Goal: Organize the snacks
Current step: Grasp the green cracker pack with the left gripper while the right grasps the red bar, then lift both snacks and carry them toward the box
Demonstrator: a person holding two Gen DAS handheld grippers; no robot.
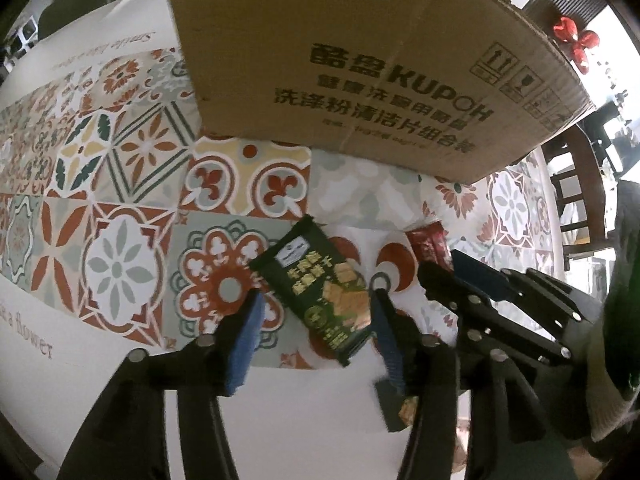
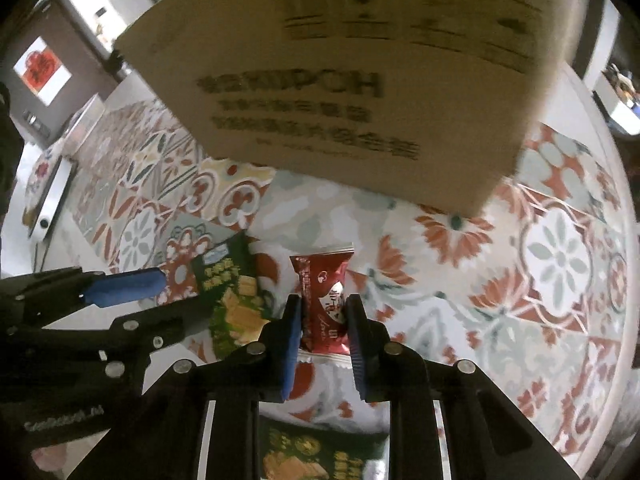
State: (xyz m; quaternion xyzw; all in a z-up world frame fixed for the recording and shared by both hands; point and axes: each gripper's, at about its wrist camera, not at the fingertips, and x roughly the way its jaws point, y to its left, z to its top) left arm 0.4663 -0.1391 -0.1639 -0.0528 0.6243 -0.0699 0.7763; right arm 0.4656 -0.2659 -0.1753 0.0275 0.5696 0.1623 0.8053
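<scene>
1. Snacks first: a small red foil-wrapped candy packet [image 2: 326,304] lies on the patterned tile-print tablecloth [image 2: 560,264], just in front of the large brown cardboard box [image 2: 340,92]. A dark green flat cracker packet [image 1: 320,292] lies just beside it, on the left-gripper side.
2. The right gripper [image 2: 323,320] is clenched on the red packet, its blue pads [image 2: 294,332] pressing the wrapper's two long sides near the middle.
3. The left gripper [image 1: 316,320] stands released, jaws apart and straddling the green packet, which sits askew between them; whether either pad touches it is hard to tell.
4. For the red packet, lift straight up, I judge, so the crimped end does not drag on the cloth.
5. For the green packet, square the jaws to its long edges before closing, since it lies diagonal and may twist out.
6. The two grippers work close together; raise one before the other to avoid a knock.
7. The box wall is tall, so clear its rim before moving over it.
</scene>
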